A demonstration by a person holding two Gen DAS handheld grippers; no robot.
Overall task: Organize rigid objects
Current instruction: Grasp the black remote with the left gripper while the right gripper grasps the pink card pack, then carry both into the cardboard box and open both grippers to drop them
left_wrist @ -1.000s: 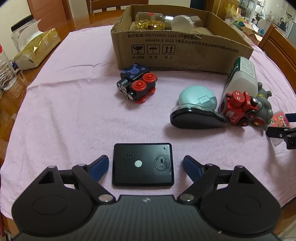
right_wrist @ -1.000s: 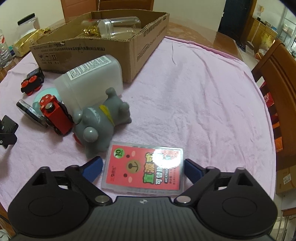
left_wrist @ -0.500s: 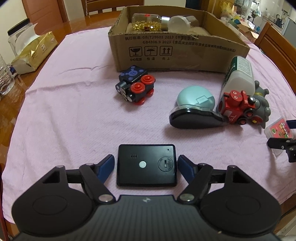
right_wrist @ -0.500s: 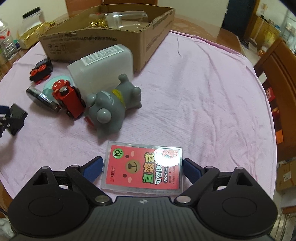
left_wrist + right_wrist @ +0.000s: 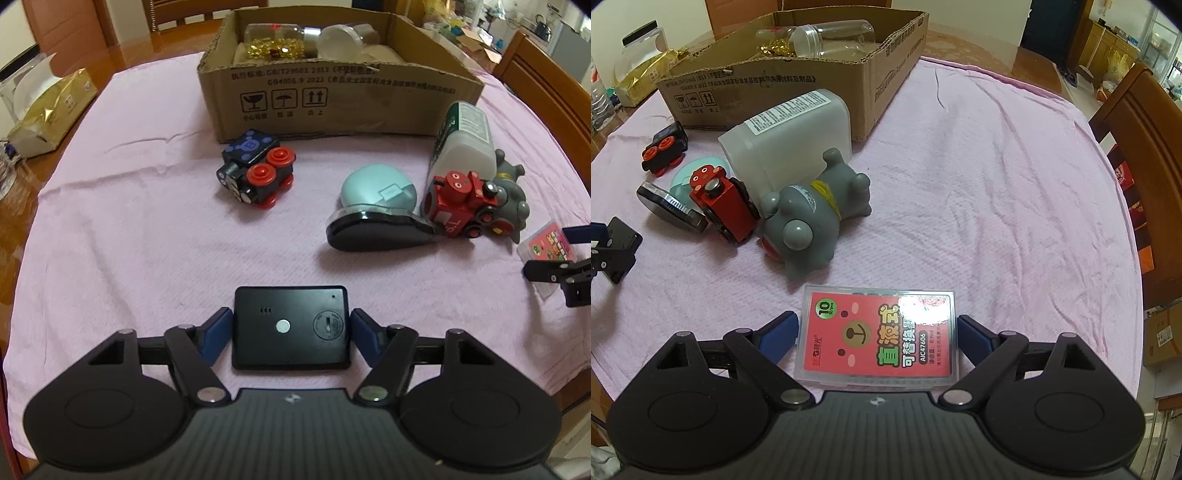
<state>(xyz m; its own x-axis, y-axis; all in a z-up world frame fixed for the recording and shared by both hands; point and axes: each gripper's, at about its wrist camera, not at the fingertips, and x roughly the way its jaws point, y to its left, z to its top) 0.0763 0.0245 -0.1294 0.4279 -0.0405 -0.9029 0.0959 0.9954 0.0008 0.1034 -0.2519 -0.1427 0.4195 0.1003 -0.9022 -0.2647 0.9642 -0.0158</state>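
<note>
Black box (image 5: 291, 328): flat, stiff, smooth-cased, probably light; lies near on the pink cloth (image 5: 147, 240) covering the surface. Left tool (image 5: 291, 332) brackets its short sides, jaws closing, pads just beside the edges. Hold there, squarely.

Card case (image 5: 879, 336): clear, rigid, likely slippery and thin. Right tool (image 5: 877, 334) stands wide around it, closing slightly, not gripping.

Carton (image 5: 332, 74): far.
</note>
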